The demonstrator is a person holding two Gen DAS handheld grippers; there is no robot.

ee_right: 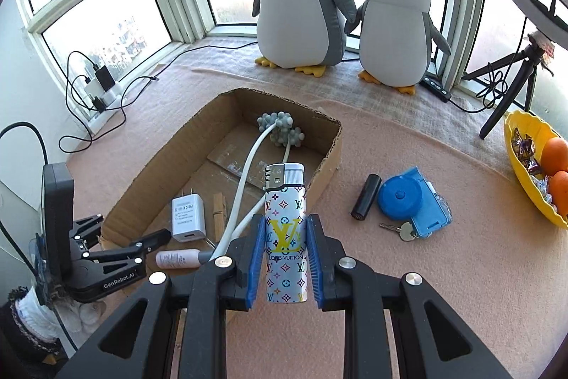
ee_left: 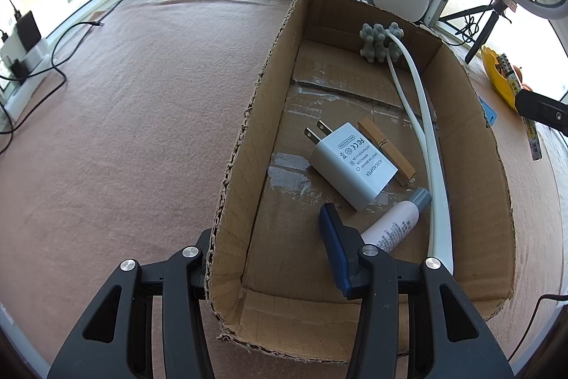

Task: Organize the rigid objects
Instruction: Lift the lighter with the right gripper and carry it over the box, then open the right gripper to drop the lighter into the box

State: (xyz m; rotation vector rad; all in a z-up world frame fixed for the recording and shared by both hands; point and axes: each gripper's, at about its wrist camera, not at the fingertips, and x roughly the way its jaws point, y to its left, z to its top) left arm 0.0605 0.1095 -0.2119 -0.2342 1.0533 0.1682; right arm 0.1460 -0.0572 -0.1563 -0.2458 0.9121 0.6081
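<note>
My right gripper (ee_right: 285,254) is shut on a patterned white lighter (ee_right: 285,237), held upright above the mat beside the cardboard box (ee_right: 328,162). The box (ee_left: 269,66) holds a white charger (ee_left: 355,166), a wooden clothespin (ee_left: 388,152), a pink tube (ee_left: 394,223) and a white massager with grey knobs (ee_left: 422,116). My left gripper (ee_left: 273,251) is open and straddles the box's near left wall; it also shows in the right wrist view (ee_right: 156,239). On the mat right of the box lie a black cylinder (ee_right: 365,196), a blue tape measure (ee_right: 401,198), a blue case (ee_right: 431,208) and keys (ee_right: 399,230).
Two plush penguins (ee_right: 301,6) stand at the window. A yellow bowl of oranges and sweets (ee_right: 525,176) sits at the right. A tripod with ring light (ee_right: 511,84) stands at the back right. Chargers and cables (ee_right: 96,88) lie at the left.
</note>
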